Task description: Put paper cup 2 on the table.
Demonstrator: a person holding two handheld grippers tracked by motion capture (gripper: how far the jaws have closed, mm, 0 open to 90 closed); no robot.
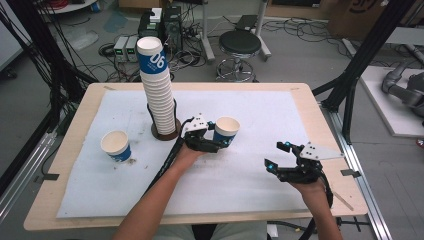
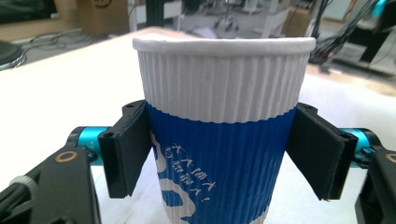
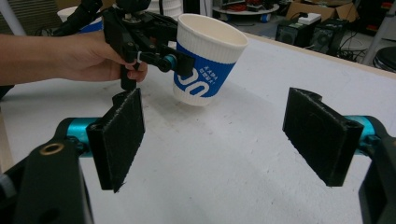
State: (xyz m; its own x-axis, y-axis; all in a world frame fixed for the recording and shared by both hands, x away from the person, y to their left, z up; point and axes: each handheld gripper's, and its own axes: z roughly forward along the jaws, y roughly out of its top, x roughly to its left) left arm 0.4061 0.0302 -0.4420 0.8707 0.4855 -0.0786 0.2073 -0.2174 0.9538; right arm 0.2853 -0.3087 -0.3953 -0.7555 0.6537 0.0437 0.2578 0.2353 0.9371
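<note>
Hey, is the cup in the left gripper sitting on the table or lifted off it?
Lifted. In the right gripper view the cup, clamped in the left gripper, hangs tilted with its base clear of the table.

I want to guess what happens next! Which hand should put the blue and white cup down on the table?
Probably the left. Its tongs already grip the cup on both sides, lifted just above the white mat. The right tongs are open with nothing between them, off to the side.
</note>
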